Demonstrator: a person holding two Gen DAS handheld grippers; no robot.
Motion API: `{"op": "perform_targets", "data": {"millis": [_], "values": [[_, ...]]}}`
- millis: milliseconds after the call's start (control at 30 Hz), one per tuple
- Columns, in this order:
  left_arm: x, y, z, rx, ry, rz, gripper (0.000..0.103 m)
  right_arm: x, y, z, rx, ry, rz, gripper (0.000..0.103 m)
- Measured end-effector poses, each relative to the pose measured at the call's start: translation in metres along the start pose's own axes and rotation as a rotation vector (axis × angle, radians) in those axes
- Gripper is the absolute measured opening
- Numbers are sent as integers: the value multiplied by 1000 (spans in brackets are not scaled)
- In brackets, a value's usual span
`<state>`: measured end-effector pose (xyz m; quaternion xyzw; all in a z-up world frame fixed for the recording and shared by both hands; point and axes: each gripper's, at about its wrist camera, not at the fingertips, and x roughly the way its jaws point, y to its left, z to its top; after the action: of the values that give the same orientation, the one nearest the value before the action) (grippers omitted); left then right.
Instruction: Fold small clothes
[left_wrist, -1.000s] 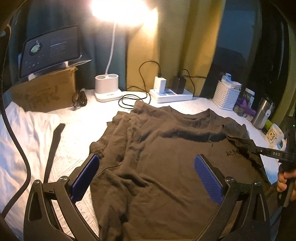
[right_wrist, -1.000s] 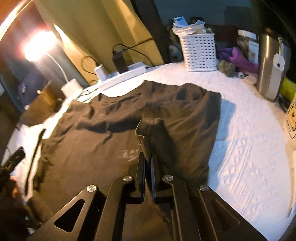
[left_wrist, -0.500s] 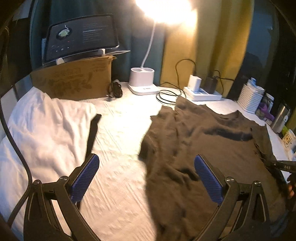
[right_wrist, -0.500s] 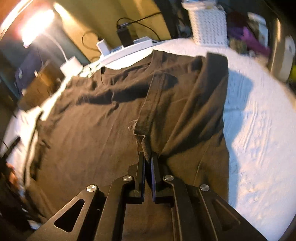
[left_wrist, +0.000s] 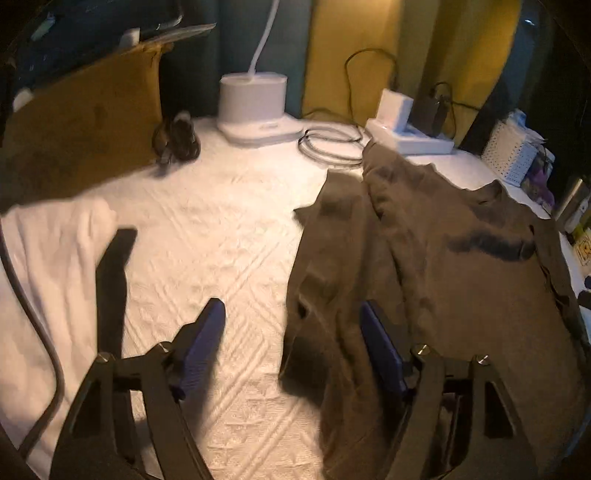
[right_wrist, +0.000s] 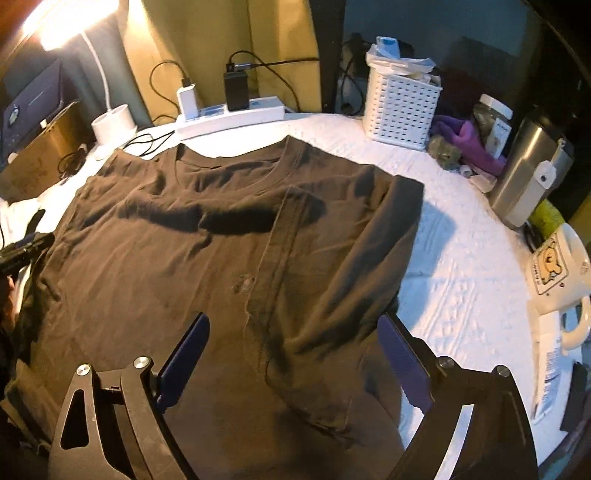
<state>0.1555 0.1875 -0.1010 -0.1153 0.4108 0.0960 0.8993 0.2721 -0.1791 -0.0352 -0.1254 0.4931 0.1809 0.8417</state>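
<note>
A brown shirt (right_wrist: 207, 236) lies flat on the white quilt (left_wrist: 207, 236), collar toward the power strip (right_wrist: 229, 116). At the shirt's left edge the left gripper (left_wrist: 291, 349) is closing, the wrinkled hem between its jaws but not yet pinched. Over the shirt's right side, already folded inward, the right gripper (right_wrist: 291, 354) is opening, nothing in its grasp. The left-side fold looks next: pinch the hem, then carry it across.

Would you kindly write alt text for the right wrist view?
A dark brown T-shirt lies on a white bedspread, its right sleeve folded inward. The right gripper hovers over it, opening, pads off the cloth. A white basket and steel tumbler stand behind.
</note>
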Motion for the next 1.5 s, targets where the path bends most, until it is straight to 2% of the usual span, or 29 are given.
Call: {"op": "perform_targets", "data": {"millis": [100,133,167,233,400,500,567,633,700,767,800,833,867,1067,1133,1300,1333,1367,1400,1433,1467,1500], "values": [[0,-6,0,31,13,-25,38,-2,0,1,12,-7,-11,93],[-1,-7,-1,39,17,-30,17,-2,2,1,15,-10,-10,93],[-2,-6,-1,31,19,-29,12,-3,3,2,21,-14,-5,93],[-8,1,-2,-9,9,-37,5,-6,4,3,33,-28,6,93],[-41,25,-10,-115,-84,82,5,-17,5,2,38,-61,25,93],[-44,30,-21,-151,-51,99,5,-21,0,-1,54,-72,43,93],[-43,30,-30,-172,-11,93,6,-21,-3,-5,63,-74,57,93],[-49,28,-32,-172,-4,95,8,-19,-6,-9,68,-74,65,93],[-57,27,-26,-155,-5,139,17,-16,-10,-12,72,-71,75,93],[-70,28,-17,-152,-40,180,42,-15,-12,-13,74,-77,79,93],[-76,31,-11,-155,-61,190,51,-15,-14,-12,77,-82,80,93],[-80,34,-5,-160,-82,197,68,-15,-16,-12,80,-88,80,93],[-82,35,0,-162,-96,197,78,-15,-17,-11,81,-91,79,93],[-45,32,37,-75,-54,144,78,-10,-23,-6,87,-104,65,93],[-28,30,46,-31,-37,92,78,-8,-27,-5,91,-100,61,93],[9,32,57,23,14,128,78,-2,-36,-4,102,-80,22,93],[13,32,57,34,12,126,76,-1,-37,-4,102,-74,9,93],[18,30,56,45,21,126,59,-1,-38,-3,104,-69,-3,93],[25,29,54,59,44,117,48,0,-39,-3,106,-64,-12,93],[24,28,52,65,25,106,40,2,-40,-1,110,-58,-21,93],[24,28,52,69,28,91,13,3,-40,-1,113,-55,-26,93],[24,26,52,83,33,85,7,5,-40,1,115,-53,-27,93]]}}
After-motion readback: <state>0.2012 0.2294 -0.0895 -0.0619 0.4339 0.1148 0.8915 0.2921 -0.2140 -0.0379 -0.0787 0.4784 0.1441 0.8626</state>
